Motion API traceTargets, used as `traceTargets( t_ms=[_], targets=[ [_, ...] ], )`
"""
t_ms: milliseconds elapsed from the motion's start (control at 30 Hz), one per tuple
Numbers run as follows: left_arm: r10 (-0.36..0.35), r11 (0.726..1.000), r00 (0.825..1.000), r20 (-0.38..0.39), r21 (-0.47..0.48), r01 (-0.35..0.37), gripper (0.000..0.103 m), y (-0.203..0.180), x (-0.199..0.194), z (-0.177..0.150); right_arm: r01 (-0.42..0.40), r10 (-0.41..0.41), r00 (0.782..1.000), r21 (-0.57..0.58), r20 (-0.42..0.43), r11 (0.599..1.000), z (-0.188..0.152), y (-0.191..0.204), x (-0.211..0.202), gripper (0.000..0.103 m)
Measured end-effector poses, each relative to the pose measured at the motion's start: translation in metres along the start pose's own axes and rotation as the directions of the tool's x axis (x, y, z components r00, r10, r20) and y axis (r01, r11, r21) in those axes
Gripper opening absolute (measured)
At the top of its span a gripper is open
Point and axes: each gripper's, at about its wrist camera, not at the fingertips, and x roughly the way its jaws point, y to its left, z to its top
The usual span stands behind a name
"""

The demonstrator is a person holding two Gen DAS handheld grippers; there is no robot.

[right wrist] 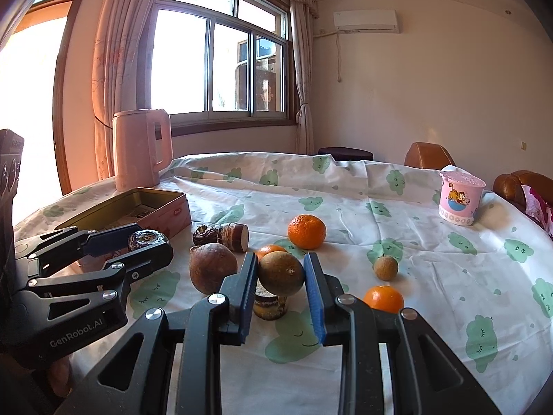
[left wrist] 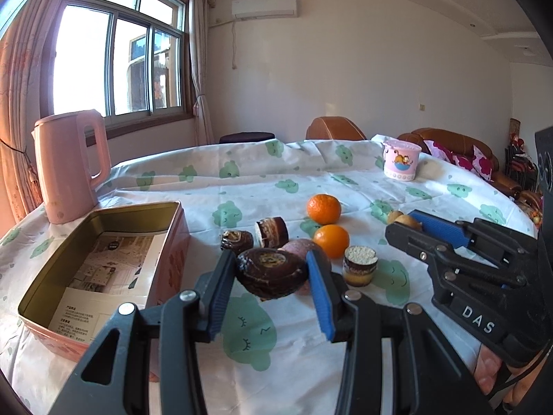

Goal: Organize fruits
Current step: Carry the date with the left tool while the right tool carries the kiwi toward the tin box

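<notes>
Left wrist view shows the left gripper (left wrist: 273, 273) clamped on a dark fruit (left wrist: 271, 271) beside the seemingly fruitless tin (left wrist: 172, 221) at lower left, the right gripper (right wrist: 280, 273) pinching a brown fruit (right wrist: 280, 274), oranges (left wrist: 324, 209) unsorted.

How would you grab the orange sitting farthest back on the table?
Grip the far orange across its round middle, coming from the front, pads on its left and right sides. It sits alone on the cloth, so both sides look free.

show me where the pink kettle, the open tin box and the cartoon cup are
pink kettle (left wrist: 69, 169), left wrist view, middle of its body.
open tin box (left wrist: 172, 252), left wrist view, its near side wall.
cartoon cup (right wrist: 459, 204), right wrist view, its printed side.
</notes>
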Motion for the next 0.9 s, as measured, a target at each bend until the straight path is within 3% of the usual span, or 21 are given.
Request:
traceTargets(
  t_ms=[667,900],
  targets=[
    [0.010,1.000,0.996,0.090,-0.002,-0.010,0.044,0.000,-0.012,-0.003,-0.021,0.022,0.998,-0.021,0.066,1.000,-0.001,0.002,-0.009,0.029],
    [0.016,1.000,0.996,0.090,-0.006,-0.015,0.044,0.001,-0.014,-0.003,-0.003,0.006,0.997,-0.045,0.075,0.999,-0.001,0.007,-0.010,0.029]
  ],
)
